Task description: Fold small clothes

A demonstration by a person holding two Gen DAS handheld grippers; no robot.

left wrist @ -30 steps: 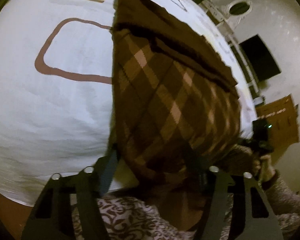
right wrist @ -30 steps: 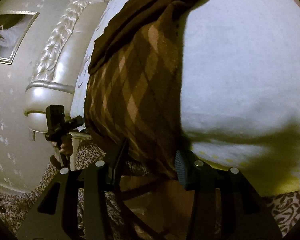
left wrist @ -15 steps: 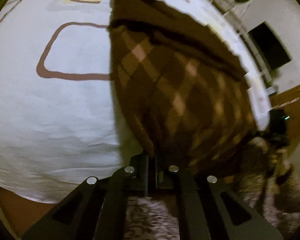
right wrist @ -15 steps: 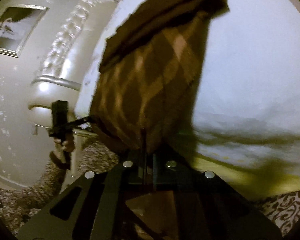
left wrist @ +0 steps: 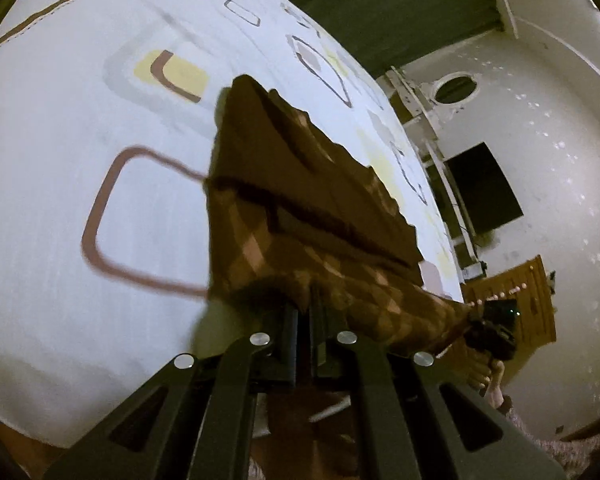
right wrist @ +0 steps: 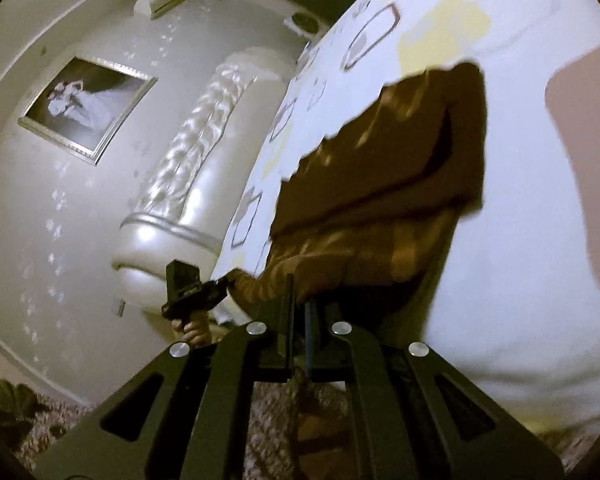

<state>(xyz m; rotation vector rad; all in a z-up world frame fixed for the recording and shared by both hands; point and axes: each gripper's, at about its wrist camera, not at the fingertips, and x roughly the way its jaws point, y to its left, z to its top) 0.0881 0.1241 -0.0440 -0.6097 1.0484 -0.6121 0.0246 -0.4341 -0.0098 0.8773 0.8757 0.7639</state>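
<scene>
Left wrist view: left claw (left wrist: pixel 304 316) pinches brown checked garment (left wrist: pixel 300 208) over patterned bedspread (left wrist: pixel 60 200); right wrist view adds right claw (right wrist: pixel 298 312) pinching it, padded headboard (right wrist: pixel 188 184)

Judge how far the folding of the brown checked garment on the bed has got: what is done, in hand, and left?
Done: both grippers have gripped the brown checked garment's near edge, left gripper, right gripper. In hand: that edge is lifted off the bedsheet. Left: carrying it over to make the fold and laying it flat.
</scene>
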